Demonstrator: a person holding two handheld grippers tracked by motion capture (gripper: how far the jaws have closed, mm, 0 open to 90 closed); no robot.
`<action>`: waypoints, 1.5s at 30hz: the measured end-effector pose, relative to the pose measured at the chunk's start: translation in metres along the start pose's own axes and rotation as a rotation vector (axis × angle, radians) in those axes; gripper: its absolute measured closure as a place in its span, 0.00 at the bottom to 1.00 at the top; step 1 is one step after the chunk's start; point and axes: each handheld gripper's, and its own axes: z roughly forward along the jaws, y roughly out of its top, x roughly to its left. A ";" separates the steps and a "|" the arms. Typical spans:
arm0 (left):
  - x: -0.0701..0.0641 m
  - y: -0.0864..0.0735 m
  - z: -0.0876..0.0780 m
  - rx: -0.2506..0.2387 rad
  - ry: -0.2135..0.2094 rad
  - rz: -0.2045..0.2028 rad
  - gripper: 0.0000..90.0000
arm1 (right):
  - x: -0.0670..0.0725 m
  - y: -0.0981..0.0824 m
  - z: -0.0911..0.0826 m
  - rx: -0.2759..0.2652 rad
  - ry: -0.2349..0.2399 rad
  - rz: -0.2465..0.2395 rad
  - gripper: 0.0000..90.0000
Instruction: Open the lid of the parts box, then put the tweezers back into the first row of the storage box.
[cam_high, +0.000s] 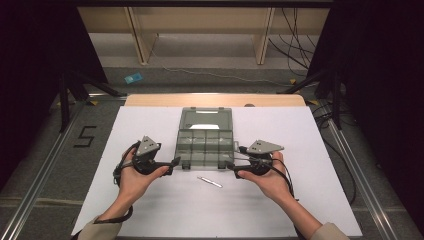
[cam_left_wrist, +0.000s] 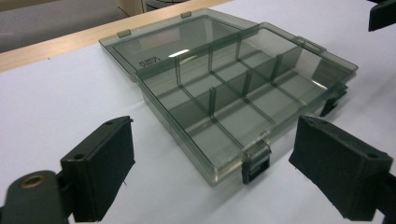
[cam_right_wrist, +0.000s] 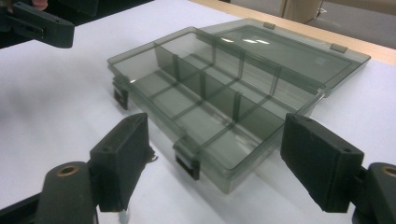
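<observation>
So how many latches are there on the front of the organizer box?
2. One latch hangs near the front-left corner of the organizer box, by the left claw; the other latch near the front-right corner, by the right claw.

The box (cam_high: 205, 143) is smoky grey see-through plastic with dark latches (cam_left_wrist: 255, 165). Each tool, left (cam_high: 174, 164) and right (cam_high: 231, 166), is black with a grey plate. The worktop (cam_high: 150, 210) is white with a pale wood edge. The small stick (cam_high: 209, 182), lower centre of the frame, looks silvery.
</observation>
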 end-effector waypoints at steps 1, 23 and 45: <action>-0.001 -0.001 -0.001 0.001 0.001 -0.001 0.13 | 0.001 -0.001 -0.001 -0.008 -0.002 -0.008 0.27; -0.002 -0.003 -0.006 -0.008 0.011 0.023 0.13 | 0.002 -0.003 -0.005 -0.006 0.011 -0.001 0.28; -0.003 -0.001 -0.009 -0.040 0.026 -0.009 0.11 | 0.018 -0.005 0.004 0.042 0.107 -0.075 0.31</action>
